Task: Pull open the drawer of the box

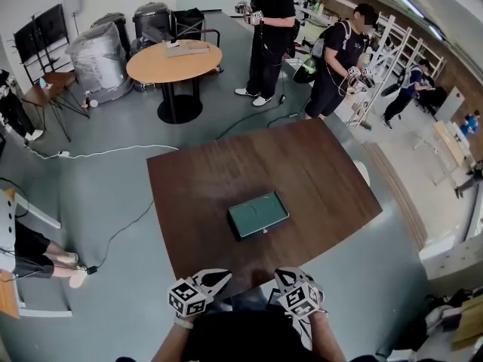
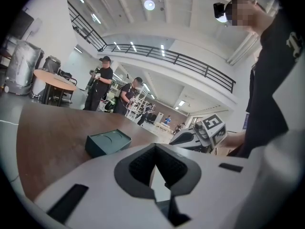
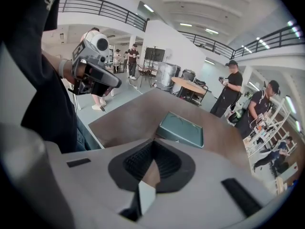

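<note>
A flat dark green box (image 1: 258,214) lies near the middle of the brown table (image 1: 317,164), with no drawer showing out of it. The box (image 2: 108,142) is well ahead of my left gripper (image 2: 155,147), whose jaws meet at the tips with nothing between them. My right gripper (image 3: 153,142) is also shut and empty, and the box (image 3: 181,129) lies beyond it. In the head view the left gripper (image 1: 219,277) and right gripper (image 1: 285,275) hang side by side at the table's near edge, close to my body and apart from the box.
A round wooden table (image 1: 173,60) stands at the back left beside wrapped equipment (image 1: 94,55). Two people (image 1: 268,36) (image 1: 336,59) stand beyond the table's far edge. Cables (image 1: 113,151) run across the grey floor at the left.
</note>
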Tool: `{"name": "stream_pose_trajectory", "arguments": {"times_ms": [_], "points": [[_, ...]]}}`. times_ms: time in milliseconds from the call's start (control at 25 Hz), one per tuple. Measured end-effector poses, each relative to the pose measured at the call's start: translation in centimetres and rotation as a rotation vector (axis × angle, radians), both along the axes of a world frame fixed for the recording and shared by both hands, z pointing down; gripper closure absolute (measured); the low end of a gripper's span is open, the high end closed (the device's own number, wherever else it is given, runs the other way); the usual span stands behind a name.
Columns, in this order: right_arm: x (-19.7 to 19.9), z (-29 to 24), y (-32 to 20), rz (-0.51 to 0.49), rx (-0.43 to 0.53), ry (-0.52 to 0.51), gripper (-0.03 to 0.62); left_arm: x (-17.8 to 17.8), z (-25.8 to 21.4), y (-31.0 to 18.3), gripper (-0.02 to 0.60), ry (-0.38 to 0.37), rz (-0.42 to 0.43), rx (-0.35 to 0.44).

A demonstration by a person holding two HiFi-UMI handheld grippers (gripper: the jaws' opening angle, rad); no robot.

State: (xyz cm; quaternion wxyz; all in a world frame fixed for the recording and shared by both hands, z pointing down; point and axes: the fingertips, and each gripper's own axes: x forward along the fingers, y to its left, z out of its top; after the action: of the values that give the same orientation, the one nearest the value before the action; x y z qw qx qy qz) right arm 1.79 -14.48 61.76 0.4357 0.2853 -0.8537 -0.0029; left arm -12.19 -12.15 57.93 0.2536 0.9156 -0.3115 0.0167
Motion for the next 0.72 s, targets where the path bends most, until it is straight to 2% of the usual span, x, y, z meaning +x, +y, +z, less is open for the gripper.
{"name": "stream_pose_trajectory", "arguments": {"times_ms": [400,560,720], "points": [[0.3,3.6,-4.6,0.003,-0.028,-0.005,0.608,-1.1,-0.5,-1.2,0.578,-0.034,-0.053,-0.009],[0.4,4.7,-6.7,0.034,-0.040,-0.056,0.608,-1.1,-1.0,-1.6,0.578,-0.041,-0.061,-0.005],[0.0,6.2,-8.2,0.011,-0.026,-0.048,0.608,-1.2,-0.8,-1.2,0.578,-0.049,-0.071,-0.015]]}}
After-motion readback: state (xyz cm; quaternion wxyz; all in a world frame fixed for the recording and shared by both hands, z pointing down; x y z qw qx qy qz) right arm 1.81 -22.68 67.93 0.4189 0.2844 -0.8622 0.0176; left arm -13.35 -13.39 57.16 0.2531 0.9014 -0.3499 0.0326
